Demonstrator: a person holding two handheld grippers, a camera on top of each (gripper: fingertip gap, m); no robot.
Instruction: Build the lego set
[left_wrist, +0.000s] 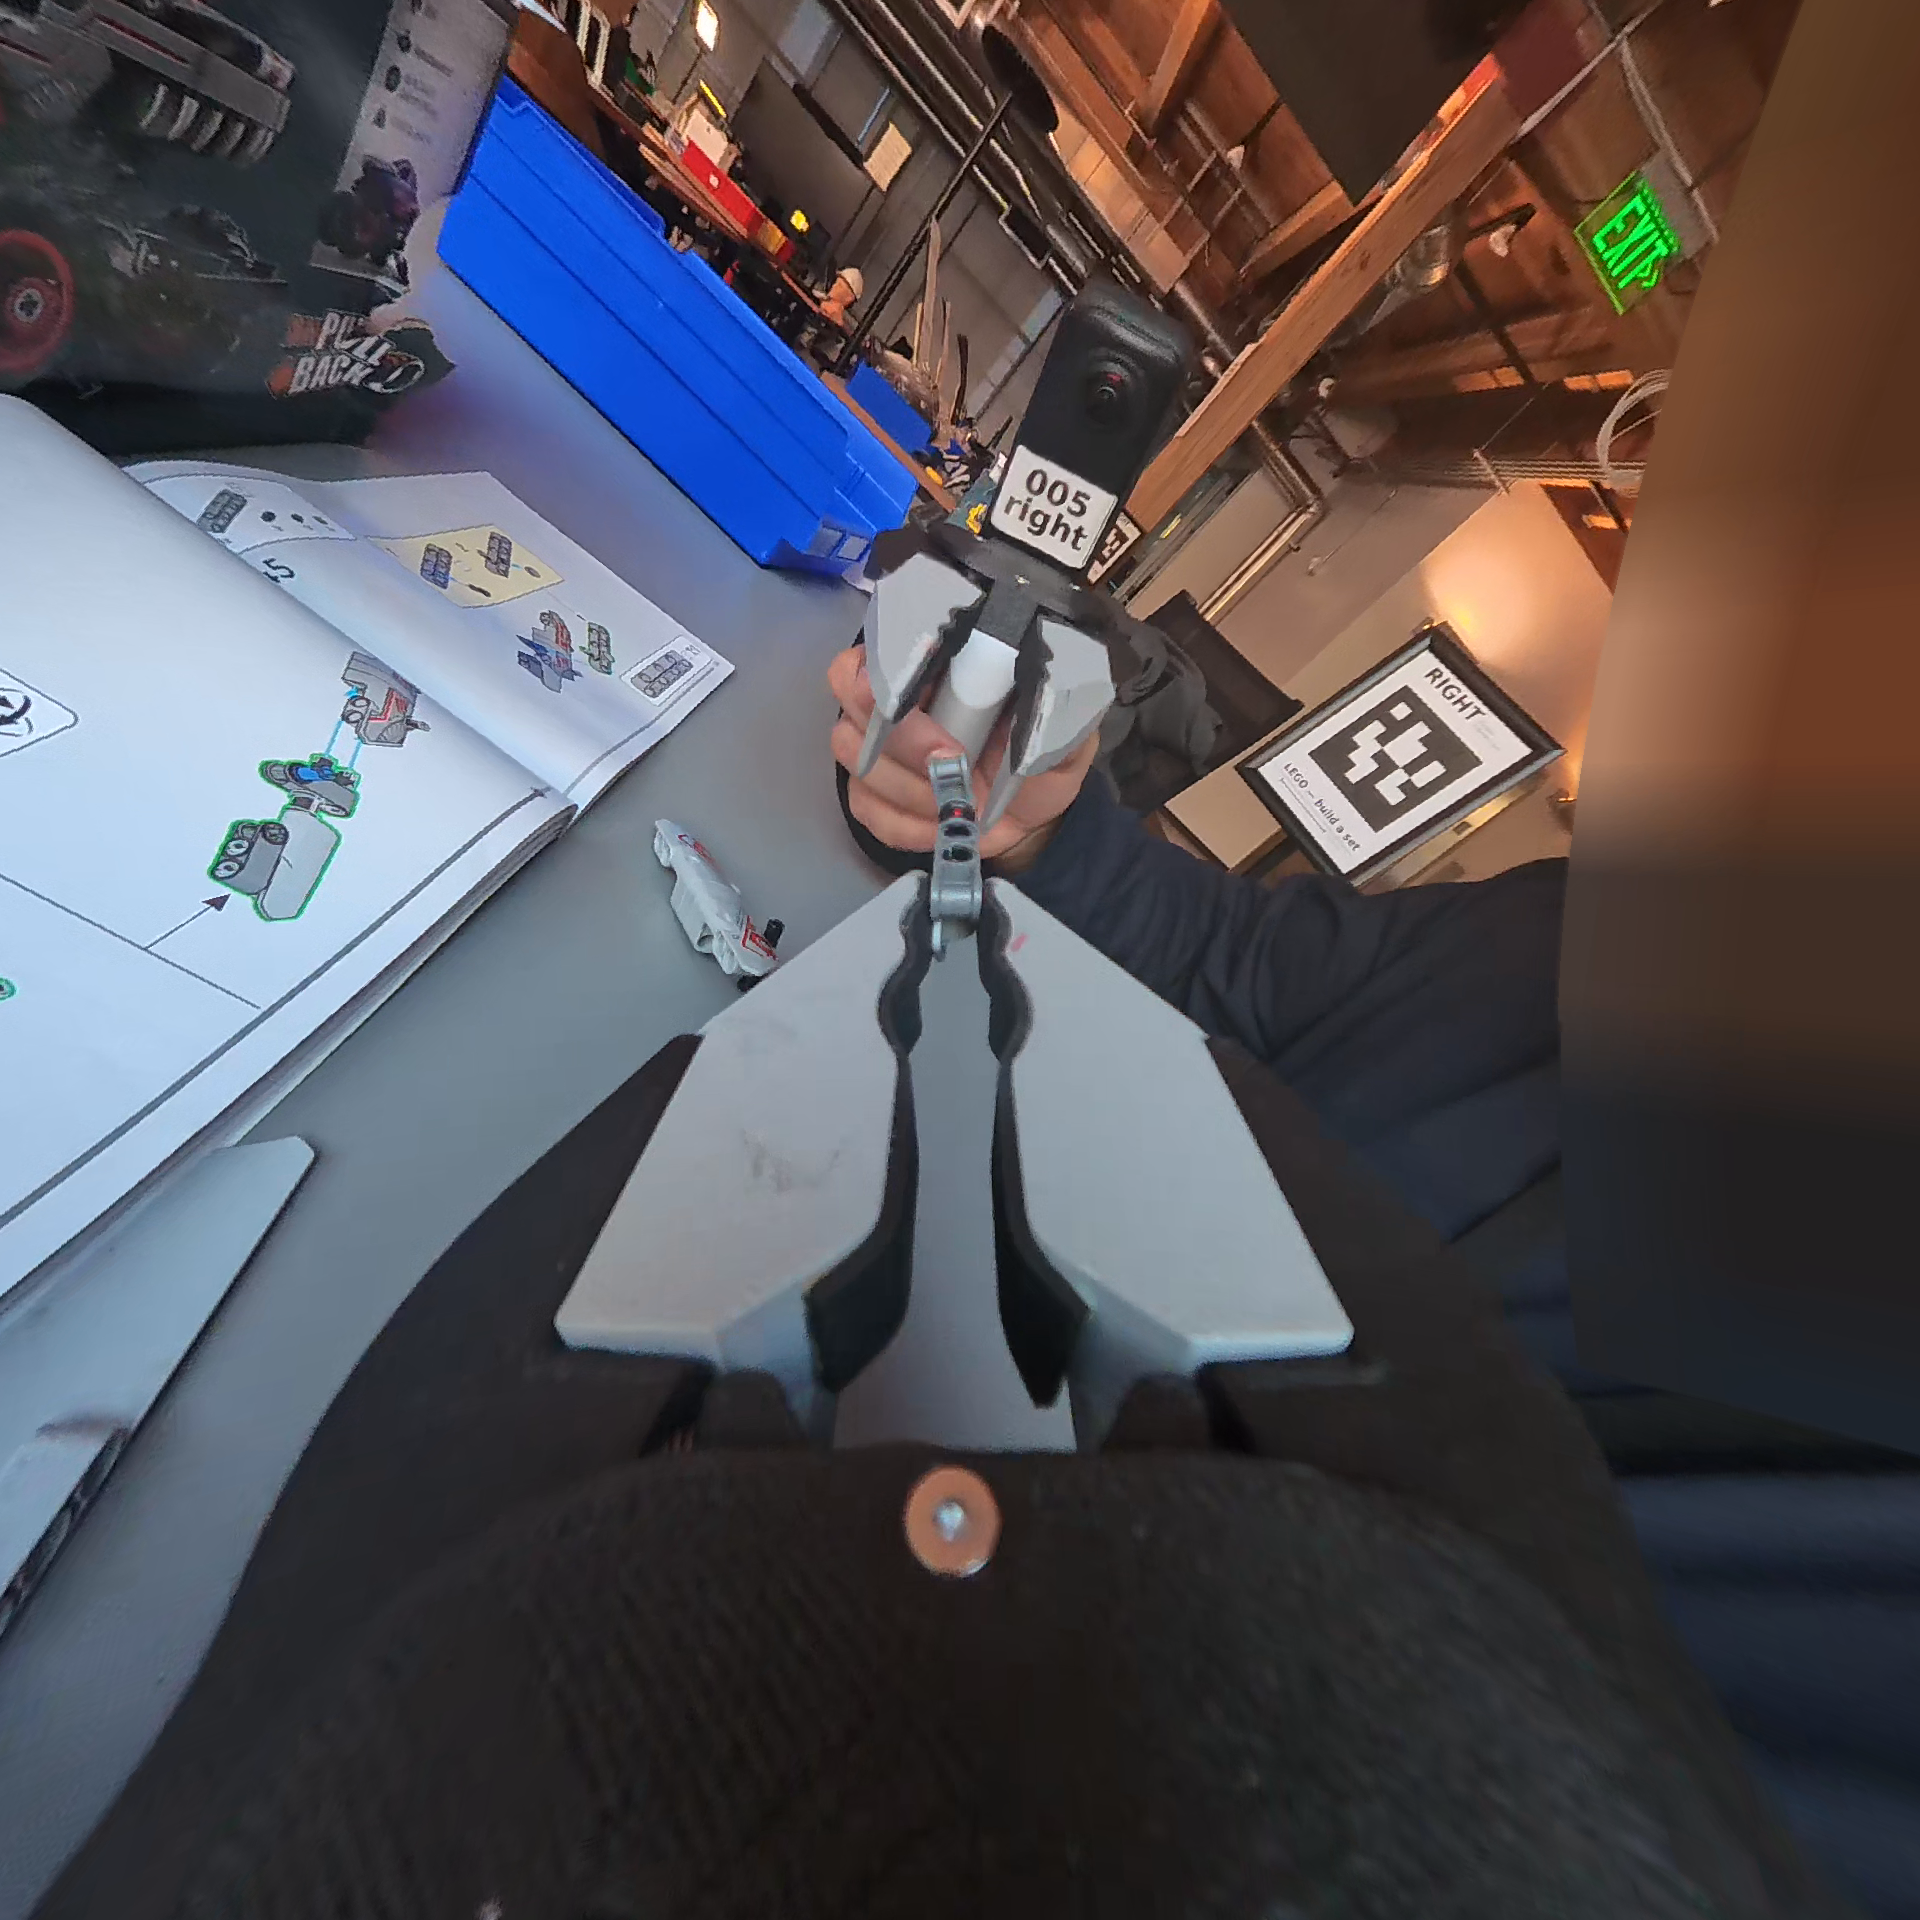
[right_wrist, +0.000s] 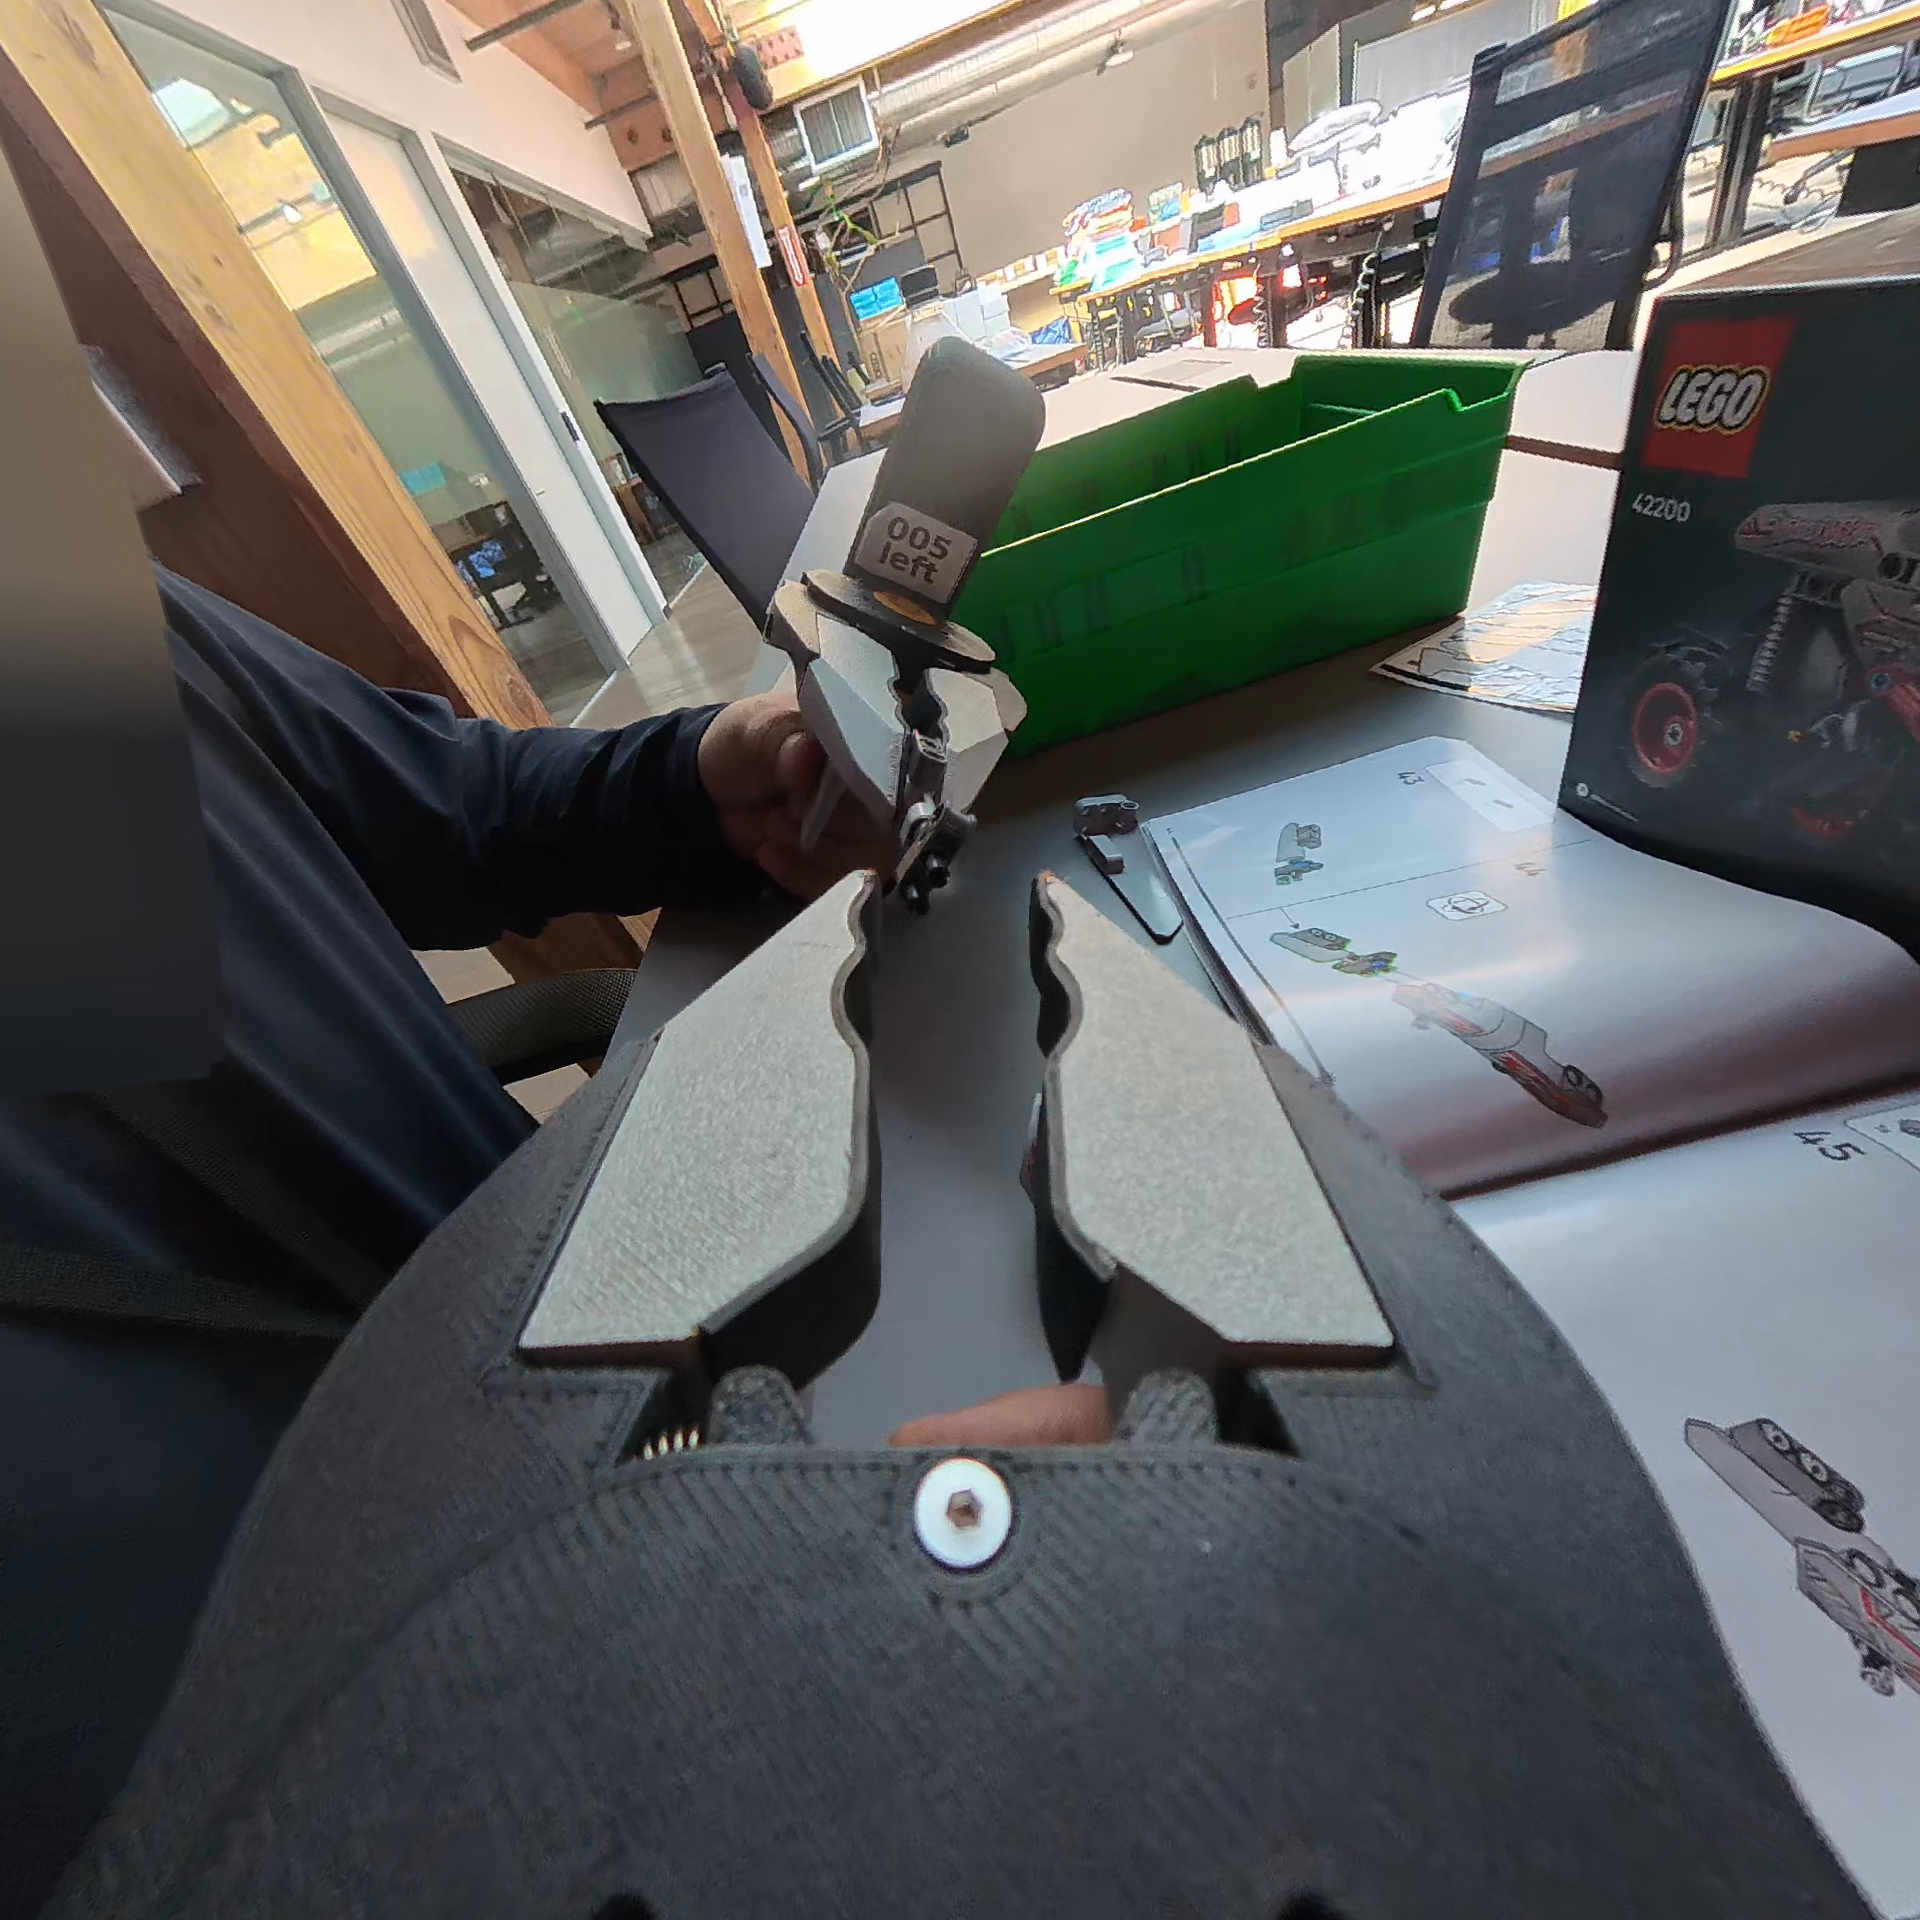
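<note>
**Op A:** From my left wrist view, the left gripper (left_wrist: 948, 914) has its jaws pinched onto a grey lego beam (left_wrist: 951, 847). The beam sticks out past the tips, up in the air, with a red pin showing near its far end. Facing me is the right gripper (left_wrist: 940, 764), jaws spread, nothing between them.

**Op B:** And on the tabletop (left_wrist: 644, 997)?

**Op A:** A white lego assembly (left_wrist: 717, 914) lies flat beside the near corner of the open instruction booklet (left_wrist: 260, 748). The set's box (left_wrist: 156, 208) stands behind the booklet, and a blue bin (left_wrist: 665, 364) lies along the far edge.

**Op B:** Switching to my right wrist view. The right gripper (right_wrist: 956, 894) is wide apart and empty, hovering over bare tabletop (right_wrist: 935, 1143). Something red and white peeks from behind its right finger; I think it is the assembly, but most of it is hidden.

**Op A:** The left one?

**Op B:** The left gripper (right_wrist: 920, 821) is across from me, clamped on the grey lego beam (right_wrist: 925, 821), pointing down at the table's near edge. A dark grey part (right_wrist: 1122, 862) lies by the booklet's (right_wrist: 1455, 935) left edge. A green bin (right_wrist: 1247, 540) sits farther back, and the box (right_wrist: 1756, 582) stands at the right.
</note>
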